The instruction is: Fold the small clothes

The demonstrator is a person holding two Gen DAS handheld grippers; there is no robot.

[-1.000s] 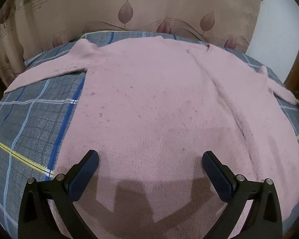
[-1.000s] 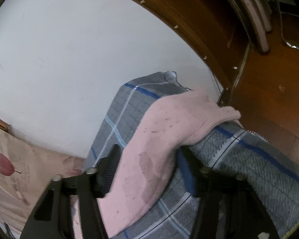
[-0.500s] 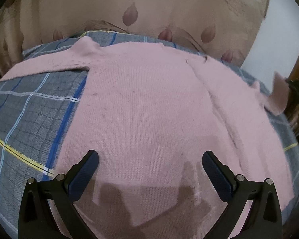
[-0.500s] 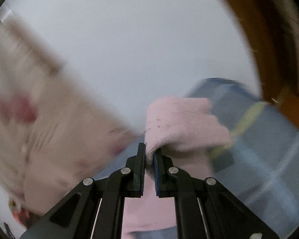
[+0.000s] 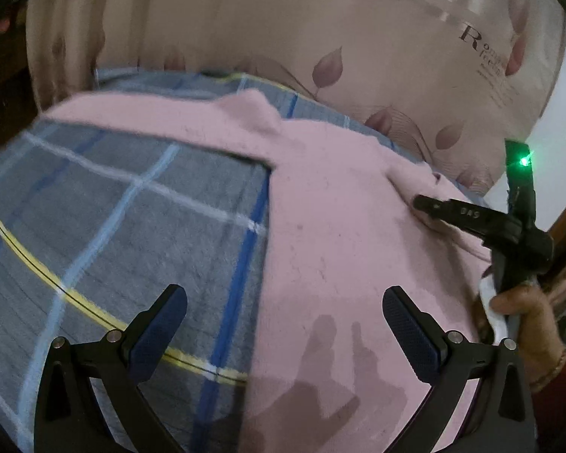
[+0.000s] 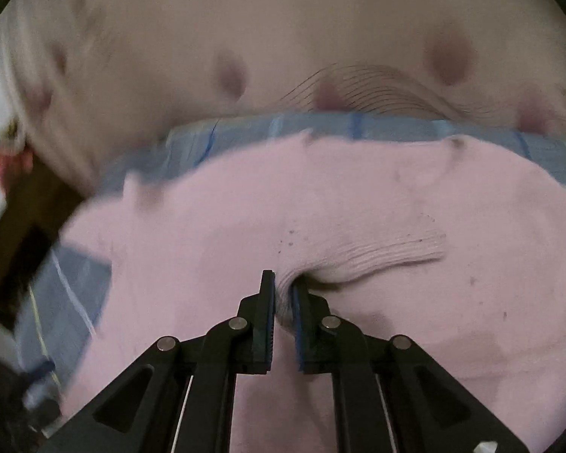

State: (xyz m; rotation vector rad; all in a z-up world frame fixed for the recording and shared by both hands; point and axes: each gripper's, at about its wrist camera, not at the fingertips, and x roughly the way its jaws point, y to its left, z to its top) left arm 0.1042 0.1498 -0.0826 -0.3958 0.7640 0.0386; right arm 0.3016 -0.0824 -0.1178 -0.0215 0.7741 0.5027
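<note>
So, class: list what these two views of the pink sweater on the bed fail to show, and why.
- Left wrist view: sweater hem, hidden behind the left tool.
- Left wrist view: sweater's right side, cut off by the frame edge and the hand.
- Right wrist view: curtain pattern, motion-blurred.
- Right wrist view: cuff underside, folded under.

Sweater (image 5: 351,249) is lying on the checked blanket (image 5: 124,219), filling the left wrist view from 12 to 5 o'clock. Curtain (image 5: 320,30) is hanging behind it. Sleeve cuff (image 6: 392,255) is resting on the sweater's body.
</note>
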